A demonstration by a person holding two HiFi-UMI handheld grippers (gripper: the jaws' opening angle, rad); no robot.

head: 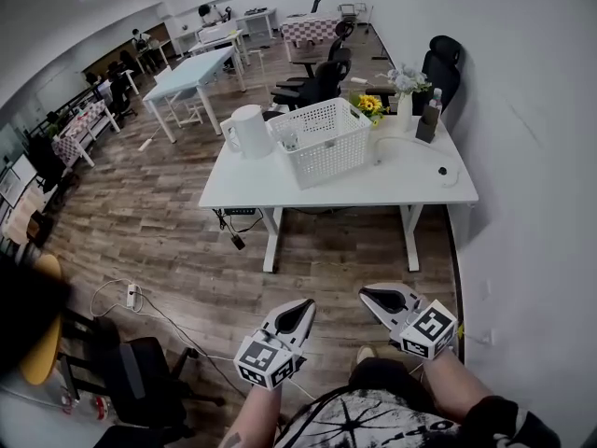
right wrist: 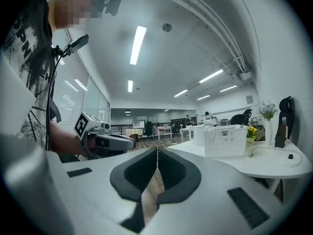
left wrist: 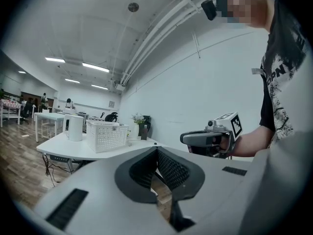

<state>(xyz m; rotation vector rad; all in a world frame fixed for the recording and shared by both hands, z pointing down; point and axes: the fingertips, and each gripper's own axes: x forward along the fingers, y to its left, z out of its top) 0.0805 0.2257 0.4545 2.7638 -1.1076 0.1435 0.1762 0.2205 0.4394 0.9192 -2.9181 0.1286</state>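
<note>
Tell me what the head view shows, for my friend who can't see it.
A person holds a left hand-held gripper and a right hand-held gripper low over a wooden floor, both shut and empty. Ahead stands a white table with a white basket, a white jug and yellow flowers.

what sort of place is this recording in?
Most likely an open-plan office or lab. Rows of white desks stretch across a wood floor, the nearest white desk carrying a basket. Black office chairs stand behind it, and strip lights run along the ceiling.
</note>
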